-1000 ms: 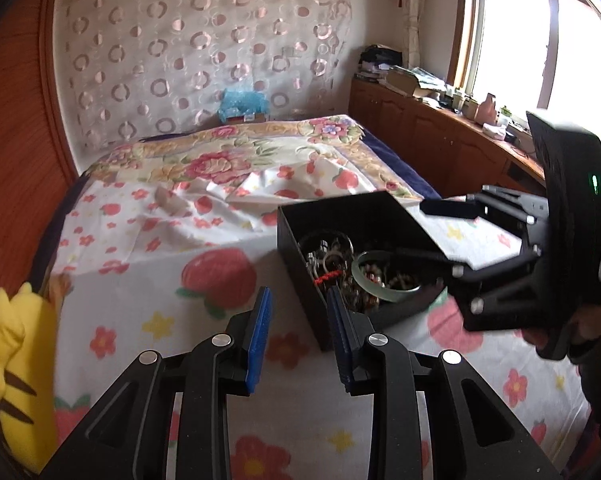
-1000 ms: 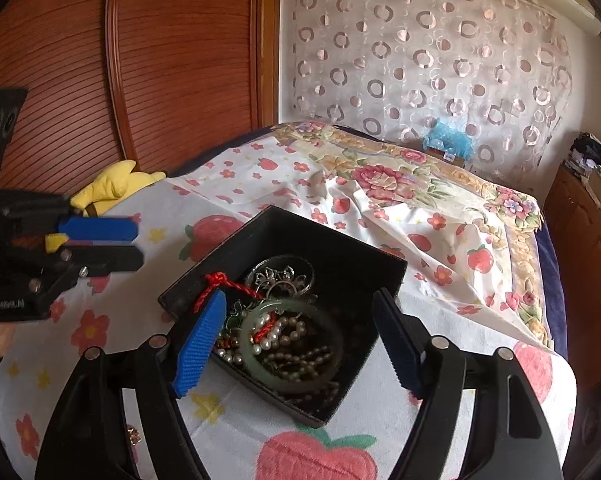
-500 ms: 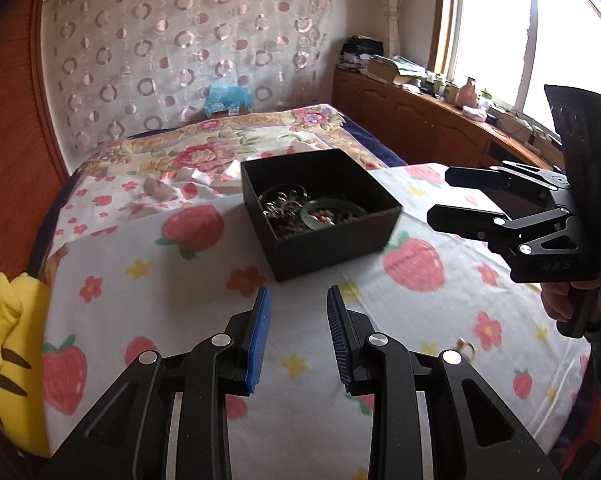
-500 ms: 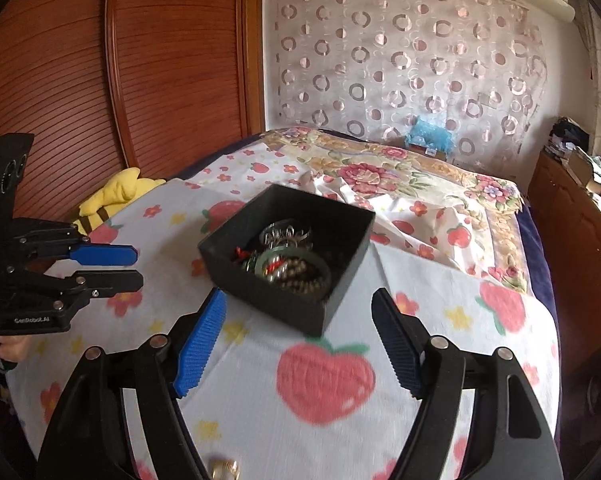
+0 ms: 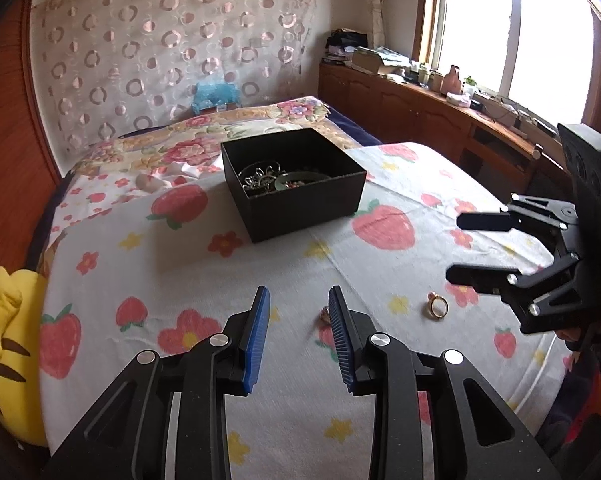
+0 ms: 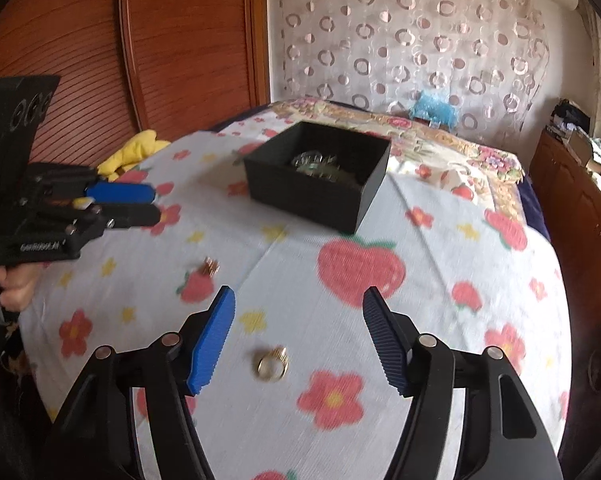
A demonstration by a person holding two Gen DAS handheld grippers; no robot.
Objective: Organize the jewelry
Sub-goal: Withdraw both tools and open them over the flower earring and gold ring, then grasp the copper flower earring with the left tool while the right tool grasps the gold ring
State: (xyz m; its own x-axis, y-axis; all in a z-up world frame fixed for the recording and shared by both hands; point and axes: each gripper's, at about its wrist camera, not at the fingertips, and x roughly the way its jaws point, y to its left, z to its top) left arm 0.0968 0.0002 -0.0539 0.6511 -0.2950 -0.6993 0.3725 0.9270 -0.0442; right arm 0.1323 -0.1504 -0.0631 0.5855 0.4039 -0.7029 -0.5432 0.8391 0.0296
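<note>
A black open box [image 5: 300, 216] [image 6: 320, 200] with a tangle of jewelry [image 5: 266, 178] stands at the far side of the strawberry-print cloth. A gold ring [image 5: 435, 307] [image 6: 271, 364] lies on the cloth, low between the fingers of my right gripper [image 6: 299, 300] [image 5: 456, 246]. Its jaws are closing and the pads touch nothing. A small gold piece [image 5: 324, 314] [image 6: 210, 266] lies just beside the right finger of my left gripper [image 5: 297, 300] [image 6: 154, 205], which has a narrow gap and holds nothing.
A yellow plush toy [image 5: 4, 340] [image 6: 132, 152] sits at the cloth's left edge. Behind the box is a bed with a floral cover [image 5: 204, 136]. A wooden cabinet [image 5: 420, 112] runs under the window at right. A hand [image 6: 12, 284] holds the left gripper.
Both grippers have drawn back from the box toward the near side of the cloth. The ring and the small gold piece have come into view. The right jaws stand narrower.
</note>
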